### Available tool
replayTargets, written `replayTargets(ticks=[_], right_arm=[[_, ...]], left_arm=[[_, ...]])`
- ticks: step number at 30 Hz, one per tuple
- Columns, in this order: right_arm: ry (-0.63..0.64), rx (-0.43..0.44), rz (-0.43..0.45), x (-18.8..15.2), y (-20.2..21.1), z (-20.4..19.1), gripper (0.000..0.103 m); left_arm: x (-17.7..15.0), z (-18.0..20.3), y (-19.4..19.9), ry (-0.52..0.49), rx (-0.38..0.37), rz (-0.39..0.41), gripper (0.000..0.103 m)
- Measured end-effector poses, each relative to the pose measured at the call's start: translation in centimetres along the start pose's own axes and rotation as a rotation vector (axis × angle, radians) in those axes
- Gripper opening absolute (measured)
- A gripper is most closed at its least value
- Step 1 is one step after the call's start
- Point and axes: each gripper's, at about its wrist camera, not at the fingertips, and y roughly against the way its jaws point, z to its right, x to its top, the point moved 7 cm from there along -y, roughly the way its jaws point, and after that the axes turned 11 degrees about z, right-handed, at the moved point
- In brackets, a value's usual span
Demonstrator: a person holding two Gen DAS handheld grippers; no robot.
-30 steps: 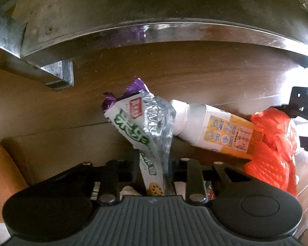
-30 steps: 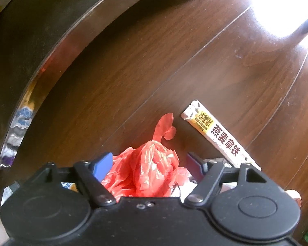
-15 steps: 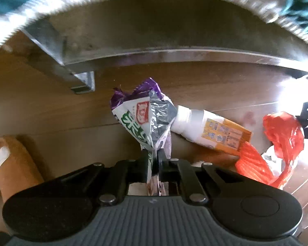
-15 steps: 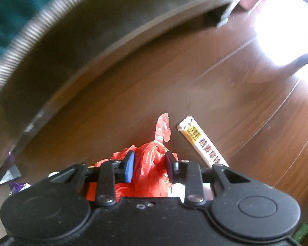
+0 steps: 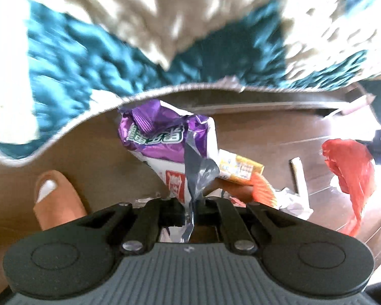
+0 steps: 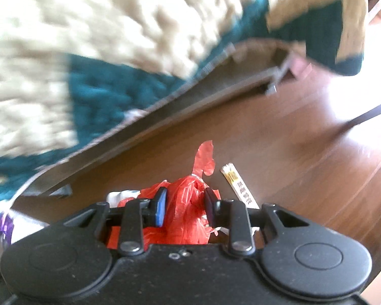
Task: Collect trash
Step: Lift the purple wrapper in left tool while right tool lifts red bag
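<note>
Left gripper [image 5: 194,204]: jaws pinched together on the foil tail of the purple snack wrapper [image 5: 165,137], which hangs clear of the wooden floor [image 5: 101,167].
Right gripper [image 6: 184,207]: pads clamped on a bunched red plastic bag [image 6: 188,218]; the same bag shows red at the right of the left view.
Risk, wrapper: grip sits on a thin, slick strip only; a jerk could probably let it slide out.
Risk, bag: loose folds and a free tab spill past the pads, so part of the bunch may pull through and drop.
Risk, leftovers: white-and-orange bottle [image 5: 238,169], long sachet [image 6: 240,190] and crumpled white scraps [image 5: 292,200] lie on the floor below; easy to leave behind.
Surroundings: teal-and-cream textured cover [image 5: 89,58] on low furniture just ahead, blurred, so its edge is hard to place.
Obstruction: a tan shape at lower left [image 5: 58,200], possibly a slippered foot, near the wrapper.
Bin: none visible.
</note>
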Motion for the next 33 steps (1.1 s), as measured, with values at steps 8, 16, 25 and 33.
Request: replayTargets(ticks=[8, 16, 25, 33], right_arm=[[0.137, 0.124, 0.179, -0.5, 11.4, -0.9, 0.029], [0.297, 0.221, 0.377, 0.0, 23.1, -3.6, 0.029], [0.421, 0.297, 0.632, 6.5, 34.8, -6.9, 0.029], [0.467, 0.320, 0.887, 16.6, 43.7, -11.7, 0.029]], left_arm=[[0.5, 0.0, 10.9, 0.014, -0.030, 0.158, 0.004], [2.2, 1.1, 21.5, 0.018, -0.086, 0.325, 0.004], [9.4, 3.2, 34.7, -0.069, -0.144, 0.573, 0.005], [19.6, 5.0, 44.6, -0.115, -0.189, 0.777, 0.005]])
